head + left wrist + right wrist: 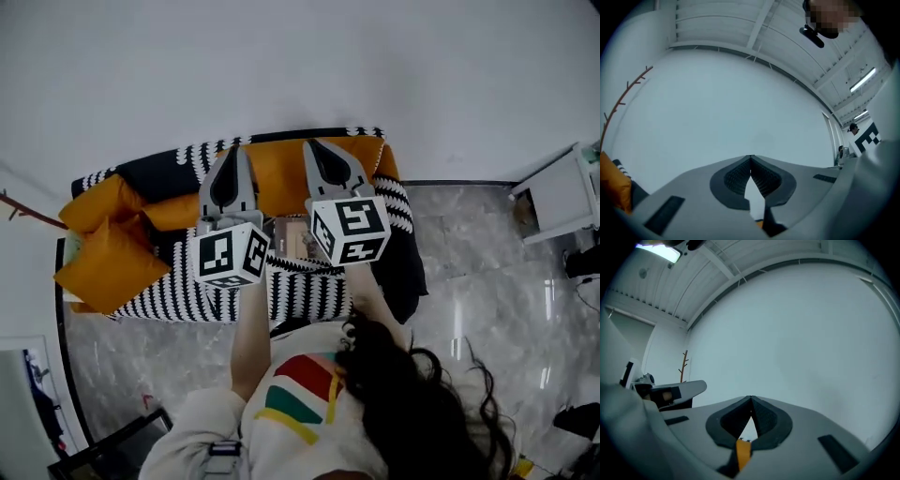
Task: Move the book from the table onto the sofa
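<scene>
On the sofa (281,183): book (292,239), cushions (108,248) at its 9 o'clock
Left gripper (750,161): jaws closed together, nothing between
Right gripper (751,401): jaws closed together, nothing between

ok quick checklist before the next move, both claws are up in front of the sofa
1. left claw shut with nothing in it: ok
2. right claw shut with nothing in it: ok
3. book lying on the sofa, as it appears between the claws: ok
4. orange cushions apart from the book: ok
5. book closed and flat: cannot tell, the claws hide part of it
</scene>
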`<state>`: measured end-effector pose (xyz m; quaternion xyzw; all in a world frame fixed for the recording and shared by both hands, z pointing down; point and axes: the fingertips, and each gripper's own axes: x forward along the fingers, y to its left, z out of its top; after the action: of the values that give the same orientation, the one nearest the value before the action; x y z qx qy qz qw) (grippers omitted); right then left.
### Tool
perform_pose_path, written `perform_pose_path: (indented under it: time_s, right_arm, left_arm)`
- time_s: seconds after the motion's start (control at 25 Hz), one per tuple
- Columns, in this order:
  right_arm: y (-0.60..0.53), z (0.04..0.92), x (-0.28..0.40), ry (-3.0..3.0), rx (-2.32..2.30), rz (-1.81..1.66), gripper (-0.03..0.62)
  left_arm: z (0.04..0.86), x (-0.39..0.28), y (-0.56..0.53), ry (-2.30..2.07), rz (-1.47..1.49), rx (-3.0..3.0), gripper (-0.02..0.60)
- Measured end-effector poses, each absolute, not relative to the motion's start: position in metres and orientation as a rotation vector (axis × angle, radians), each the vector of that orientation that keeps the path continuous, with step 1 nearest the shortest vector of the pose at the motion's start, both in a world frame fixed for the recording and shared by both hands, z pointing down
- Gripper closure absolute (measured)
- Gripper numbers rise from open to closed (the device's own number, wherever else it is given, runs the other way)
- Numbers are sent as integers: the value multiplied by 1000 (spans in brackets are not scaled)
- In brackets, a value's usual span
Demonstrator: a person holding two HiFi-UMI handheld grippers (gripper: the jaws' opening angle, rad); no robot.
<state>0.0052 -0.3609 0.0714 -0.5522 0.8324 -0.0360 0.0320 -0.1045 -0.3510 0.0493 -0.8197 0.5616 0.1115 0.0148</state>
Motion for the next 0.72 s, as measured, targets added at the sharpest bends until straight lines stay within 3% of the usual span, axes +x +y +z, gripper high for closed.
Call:
perform_pose_path:
  time_s: [0.24,0.72]
  right_arm:
    - [-324,7,24,2429,-1681,92,582]
    - [-295,-30,26,2377,-1700,295,582]
  left_arm:
    - [-8,-83,-320,1607,363,-2467,574]
    - [-48,-68,-290,1506,349,-2363,574]
